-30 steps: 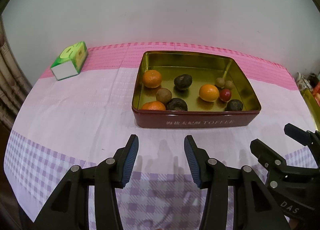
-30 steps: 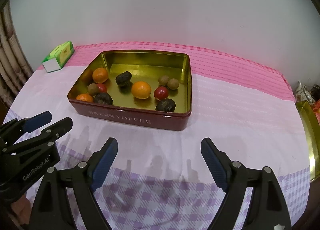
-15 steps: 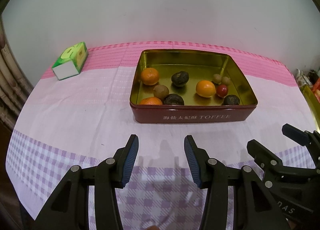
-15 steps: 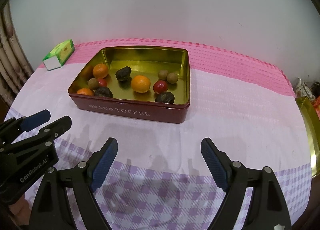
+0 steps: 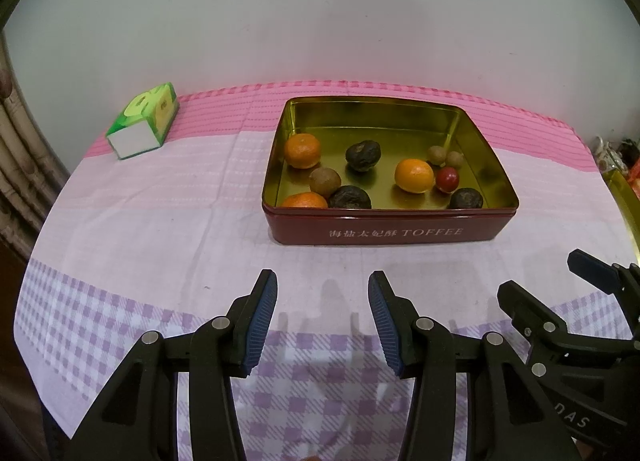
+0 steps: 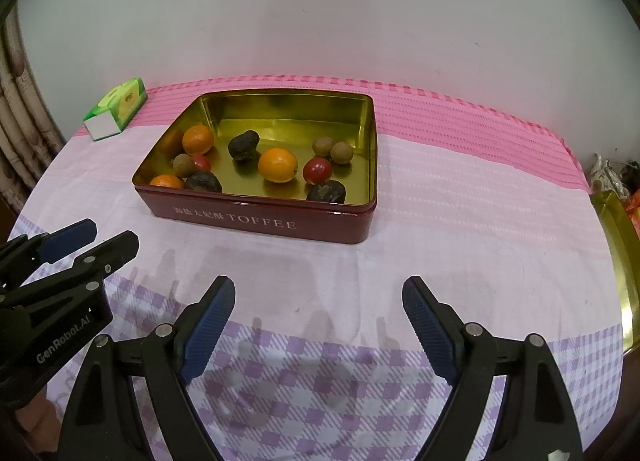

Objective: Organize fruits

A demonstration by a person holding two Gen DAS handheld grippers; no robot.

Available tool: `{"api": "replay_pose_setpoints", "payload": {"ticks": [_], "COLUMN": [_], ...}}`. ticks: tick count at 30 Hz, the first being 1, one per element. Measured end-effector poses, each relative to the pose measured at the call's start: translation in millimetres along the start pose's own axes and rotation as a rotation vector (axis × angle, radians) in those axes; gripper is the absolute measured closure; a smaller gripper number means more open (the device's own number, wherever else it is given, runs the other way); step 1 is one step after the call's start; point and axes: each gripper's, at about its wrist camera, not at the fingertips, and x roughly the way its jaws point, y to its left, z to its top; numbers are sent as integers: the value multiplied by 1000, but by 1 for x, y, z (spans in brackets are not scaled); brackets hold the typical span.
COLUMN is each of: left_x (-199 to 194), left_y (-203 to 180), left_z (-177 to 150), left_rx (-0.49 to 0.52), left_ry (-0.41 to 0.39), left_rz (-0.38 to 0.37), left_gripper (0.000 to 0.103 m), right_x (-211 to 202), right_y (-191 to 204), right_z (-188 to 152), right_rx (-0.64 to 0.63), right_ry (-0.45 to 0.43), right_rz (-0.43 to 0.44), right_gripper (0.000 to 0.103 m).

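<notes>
Mid-table on pink-and-lilac checked cloth (image 6: 460, 221): dark red rectangular toffee tin with gold interior (image 6: 264, 221), lid off, all visible fruit loose inside it.

Count, right wrist view:
- 3 orange mandarins (image 6: 277, 165)
- 3 dark wrinkled round fruits (image 6: 243, 145)
- 3 small tan-brown round fruits (image 6: 341, 152)
- 2 small glossy red fruits (image 6: 317, 170)

Total 11, kinds mixed, no grouping. Second red one hidden behind a brown fruit in left wrist view.

Off to the side: 1 green-and-white tissue pack (image 5: 142, 127) at back left, gold-coloured tray edge (image 6: 618, 245) at far right.

Left black two-finger gripper with blue ribbed pads (image 5: 322, 317): jaws apart, holding nothing, hovering short of tin. Right gripper of same build (image 6: 318, 325): jaws wider apart, also holding nothing.

Fits either fruit gathered and done, or sorting by kind pending; cannot tell which.

If picking from tin: come down from above, clear of near wall, close gently on round fruit across its widest part, avoid nudging neighbours that touch.
</notes>
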Motion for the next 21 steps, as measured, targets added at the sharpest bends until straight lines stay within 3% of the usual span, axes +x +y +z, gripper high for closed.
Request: {"api": "replay_pose_setpoints", "payload": {"ticks": [21], "left_x": [5], "left_y": [3], "left_z": [-2], "left_rx": [-16], "left_ry": [22], "left_rz": [-7], "left_gripper": [54], "right_x": [3], "right_y": [1], "right_z": [-2], "right_rx": [-3], "right_ry": [12], "right_rz": [-1], "right_gripper": [19]}}
